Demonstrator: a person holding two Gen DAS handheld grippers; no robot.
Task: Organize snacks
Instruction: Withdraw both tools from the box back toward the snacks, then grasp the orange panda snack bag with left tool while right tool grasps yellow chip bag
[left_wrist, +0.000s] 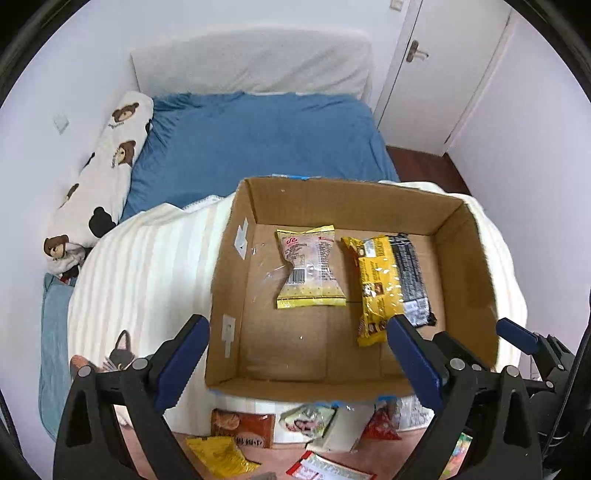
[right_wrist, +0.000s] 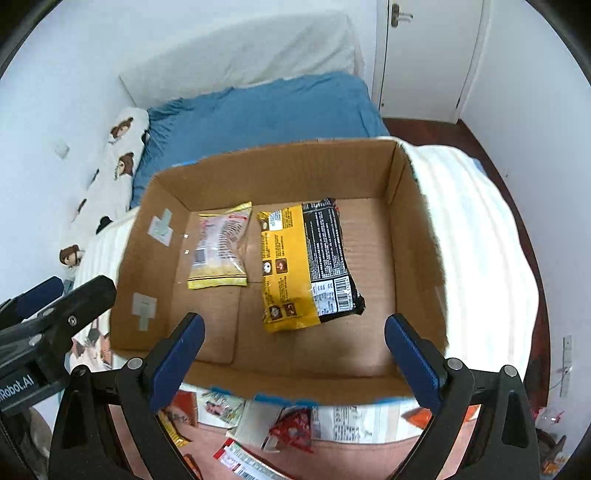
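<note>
Nearest the cameras: both grippers hang above the box's near edge, left gripper and right gripper, each with jaws spread wide and nothing between them.
Loose snacks: a scatter of packets lies on the pinkish surface just below the box's near wall, overlapping one another; a red triangular pack sits on top of a white one.
Risk at the pile: with packets lapped like that, a wide-open grab could likely pinch two at once or slide one away.
Cardboard box: open, resting on a soft striped blanket, so I'd guess a knock on the near wall could tip or shift it.
Already inside: a pale yellow-edged packet and, just beside it, a yellow and black packet, both flat on the floor.
Room left: plenty toward the near and right side.
Farther off: blue bed sheet, bear-print pillow.
</note>
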